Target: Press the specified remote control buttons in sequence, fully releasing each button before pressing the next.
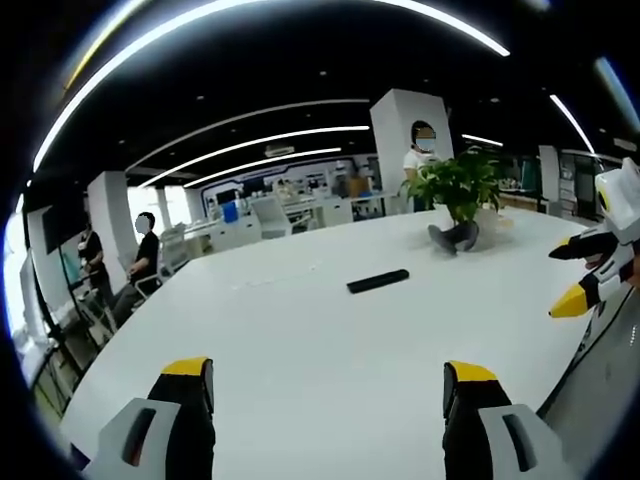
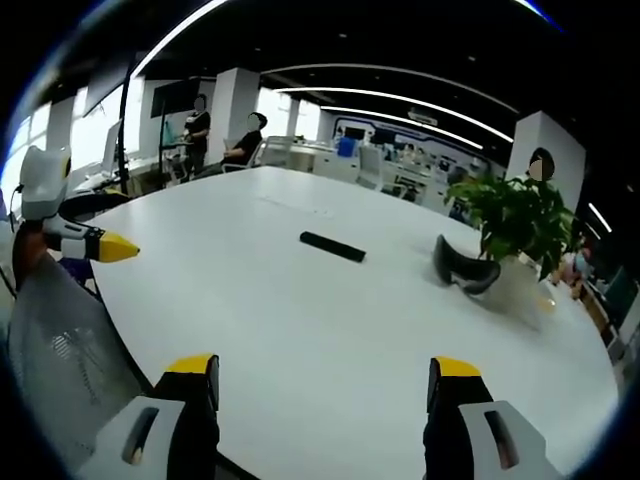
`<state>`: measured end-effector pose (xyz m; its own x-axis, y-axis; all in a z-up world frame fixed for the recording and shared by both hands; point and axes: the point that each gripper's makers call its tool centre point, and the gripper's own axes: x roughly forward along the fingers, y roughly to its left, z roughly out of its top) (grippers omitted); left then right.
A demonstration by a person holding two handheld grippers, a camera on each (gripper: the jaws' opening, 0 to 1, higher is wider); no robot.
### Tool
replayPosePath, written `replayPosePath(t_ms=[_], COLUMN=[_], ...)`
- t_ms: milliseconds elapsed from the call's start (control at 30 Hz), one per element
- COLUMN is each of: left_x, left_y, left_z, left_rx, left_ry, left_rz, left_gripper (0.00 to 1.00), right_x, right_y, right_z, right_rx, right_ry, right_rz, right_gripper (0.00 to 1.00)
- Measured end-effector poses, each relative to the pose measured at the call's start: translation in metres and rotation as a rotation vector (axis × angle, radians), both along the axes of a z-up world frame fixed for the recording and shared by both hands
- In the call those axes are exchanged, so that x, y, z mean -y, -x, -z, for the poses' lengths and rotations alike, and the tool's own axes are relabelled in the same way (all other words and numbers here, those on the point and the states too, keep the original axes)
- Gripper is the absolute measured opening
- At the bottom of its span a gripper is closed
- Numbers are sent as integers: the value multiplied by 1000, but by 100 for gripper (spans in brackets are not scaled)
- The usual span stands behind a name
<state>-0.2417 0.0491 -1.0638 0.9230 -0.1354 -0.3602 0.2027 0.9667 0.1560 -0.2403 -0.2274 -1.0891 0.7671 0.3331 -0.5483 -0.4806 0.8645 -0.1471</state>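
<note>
1. Left hand-held gripper (image 1: pixel 330 390): released, jaws wide apart, grasping nothing.
2. Right hand-held gripper (image 2: pixel 325 390): released likewise.
3. Remote control (image 1: pixel 378 281): flat on white counter (image 1: pixel 300 330), well ahead of both, untouched.
4. Potted plant (image 1: pixel 458 190): beyond remote.

Open office; white pillars (image 1: pixel 410 125); ceiling light strips (image 1: pixel 260 145)

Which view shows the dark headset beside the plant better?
The right gripper view is better: the headset lies in the open on the white table, its curved shape clear, beside the plant. In the left gripper view the headset sits farther off, smaller, with the leaves hanging partly over it.
</note>
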Motion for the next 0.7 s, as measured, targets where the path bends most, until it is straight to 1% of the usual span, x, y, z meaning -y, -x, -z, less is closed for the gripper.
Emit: replayPosePath(t_ms=[233,300,333,467,567,700], left_x=[0,-1,-1,-2,-3,-4], left_y=[0,0,-1,-2,-2,-3], left_z=[1,-1,-3,-2,-4,-4], left_rx=[-5,4,12,4,14,11], left_ry=[-4,-10,-8,0,-2,1], left_rz=[1,-1,-2,-4,-8,-16], left_gripper=[99,98,98,98,98,98], right_x=[0,0,0,-1,-2,-2], right_y=[0,0,0,0,0,0], right_z=[-1,-1,0,-1,-1,-2], right_rx=[3,1,0,1,2,6], right_ry=[-2,-4,-5,-10,-9,-18], right_rz=[0,1,1,-5,-9,-8], right_gripper=[85,85,85,85,85,85])
